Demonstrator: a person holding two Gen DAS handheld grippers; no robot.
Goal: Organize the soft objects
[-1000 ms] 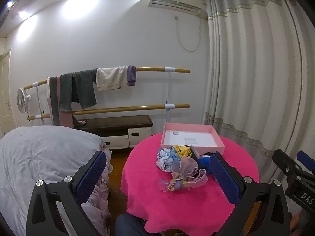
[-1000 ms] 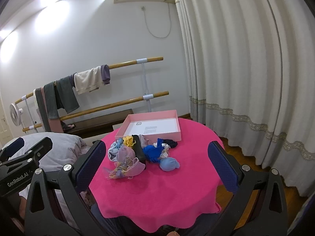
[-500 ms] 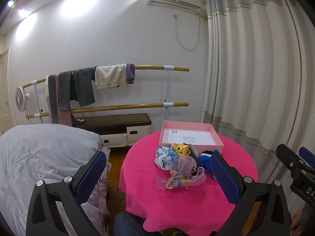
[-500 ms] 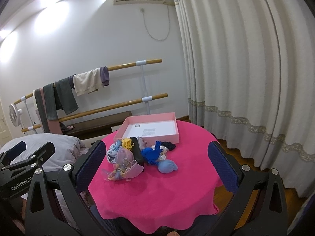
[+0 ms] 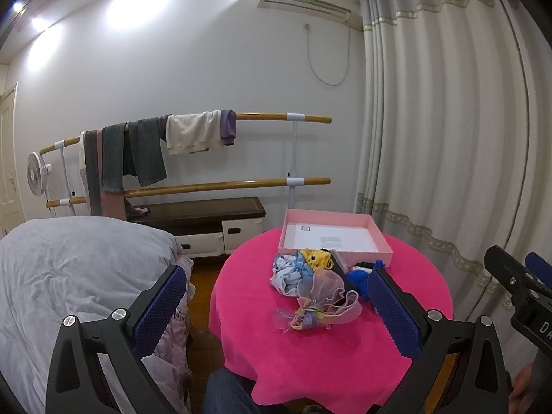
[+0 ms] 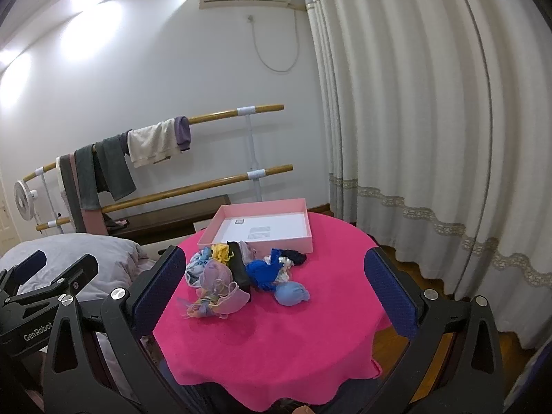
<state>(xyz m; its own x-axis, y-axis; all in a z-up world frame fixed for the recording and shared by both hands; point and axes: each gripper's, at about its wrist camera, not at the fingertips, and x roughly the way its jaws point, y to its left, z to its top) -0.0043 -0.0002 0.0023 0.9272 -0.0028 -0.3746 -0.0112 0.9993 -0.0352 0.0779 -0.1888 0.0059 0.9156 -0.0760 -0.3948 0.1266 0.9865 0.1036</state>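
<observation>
A pile of soft items (image 5: 317, 283) lies on the round pink-clothed table (image 5: 310, 355): a pastel organza bow (image 5: 319, 302), light blue cloth (image 5: 288, 272), a yellow piece (image 5: 315, 258), royal blue cloth (image 6: 265, 270), a black piece (image 6: 238, 267), a blue ball-like bundle (image 6: 291, 293). An open pink box (image 6: 262, 229), white inside, stands behind the pile. My left gripper (image 5: 276, 314) and right gripper (image 6: 276, 293) are both open and empty, held above the table's near side.
A grey duvet on a bed (image 5: 69, 276) lies left of the table. Wooden wall bars (image 5: 214, 184) with hung towels and a low dark bench (image 5: 200, 212) stand behind. Long curtains (image 6: 431, 138) hang at the right. A small fan (image 5: 36, 174) stands far left.
Both grippers have drawn back and risen slightly, so the table looks a little smaller and lower. Nothing on the table has moved; both grippers stay open.
</observation>
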